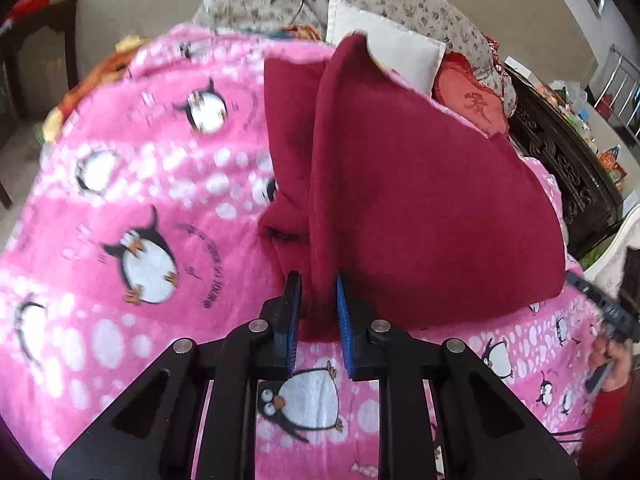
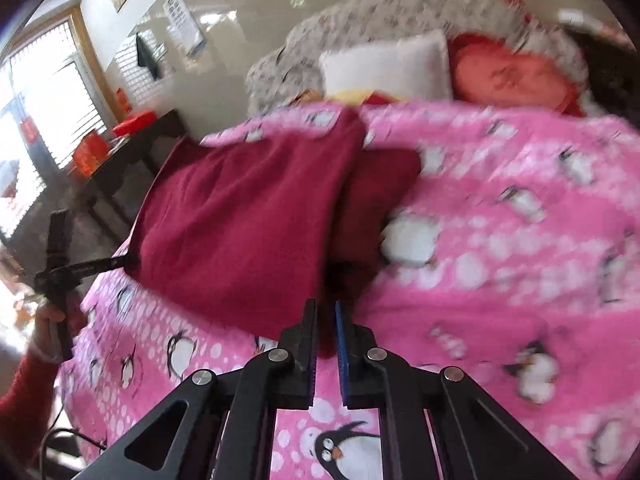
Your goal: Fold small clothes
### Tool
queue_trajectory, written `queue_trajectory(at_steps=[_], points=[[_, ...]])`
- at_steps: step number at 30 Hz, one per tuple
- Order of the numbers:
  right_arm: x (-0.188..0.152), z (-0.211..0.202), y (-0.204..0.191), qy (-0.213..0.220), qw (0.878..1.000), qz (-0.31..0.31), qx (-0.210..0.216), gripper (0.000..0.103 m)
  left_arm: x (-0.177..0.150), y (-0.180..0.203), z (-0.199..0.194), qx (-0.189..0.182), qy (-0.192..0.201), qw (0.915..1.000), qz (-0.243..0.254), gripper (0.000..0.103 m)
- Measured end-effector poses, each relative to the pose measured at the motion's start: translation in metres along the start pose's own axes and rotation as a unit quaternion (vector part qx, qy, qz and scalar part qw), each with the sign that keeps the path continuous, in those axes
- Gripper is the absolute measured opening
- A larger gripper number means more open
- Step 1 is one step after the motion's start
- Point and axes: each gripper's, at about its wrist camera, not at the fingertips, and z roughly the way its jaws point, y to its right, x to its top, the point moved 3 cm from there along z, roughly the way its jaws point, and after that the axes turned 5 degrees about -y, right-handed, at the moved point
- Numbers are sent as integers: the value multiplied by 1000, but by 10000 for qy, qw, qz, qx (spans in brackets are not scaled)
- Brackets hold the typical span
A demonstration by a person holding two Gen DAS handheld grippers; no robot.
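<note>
A dark red garment (image 1: 420, 200) is lifted off a pink penguin blanket (image 1: 120, 200) on a bed. My left gripper (image 1: 318, 284) is shut on one near corner of it; the cloth runs up between the blue pads. My right gripper (image 2: 326, 308) is shut on the other near corner of the red garment (image 2: 240, 216). The garment hangs stretched between both grippers, its far part resting folded on the blanket (image 2: 500, 220). The left gripper also shows at the left edge of the right wrist view (image 2: 120, 262). The right gripper shows at the right edge of the left wrist view (image 1: 576, 280).
A white pillow (image 2: 388, 66) and a red cushion (image 2: 516, 76) lie at the head of the bed. A dark wooden table (image 2: 132, 148) with red boxes stands to the left. A dark carved cabinet (image 1: 560, 160) stands right of the bed.
</note>
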Motion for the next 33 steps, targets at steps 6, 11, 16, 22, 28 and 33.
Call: queue_trajectory(at_steps=[6, 11, 16, 22, 28, 33], points=[[41, -16, -18, 528, 9985, -28, 125, 22, 28, 23, -23, 36, 460, 9987, 238, 16], [90, 39, -44, 431, 9988, -139, 165, 30, 76, 36, -1, -152, 518, 9985, -14, 16], [137, 86, -32, 272, 9995, 171, -6, 30, 131, 23, 32, -185, 483, 9973, -513, 16], [167, 148, 15, -516, 9931, 593, -875, 30, 165, -12, 75, -94, 258, 9921, -1227, 16], [162, 141, 27, -434, 9940, 779, -627, 30, 160, -4, 71, 50, 386, 9941, -1009, 16], [153, 99, 11, -15, 9961, 463, -757, 31, 134, -3, 38, 37, 530, 9936, -996, 16]])
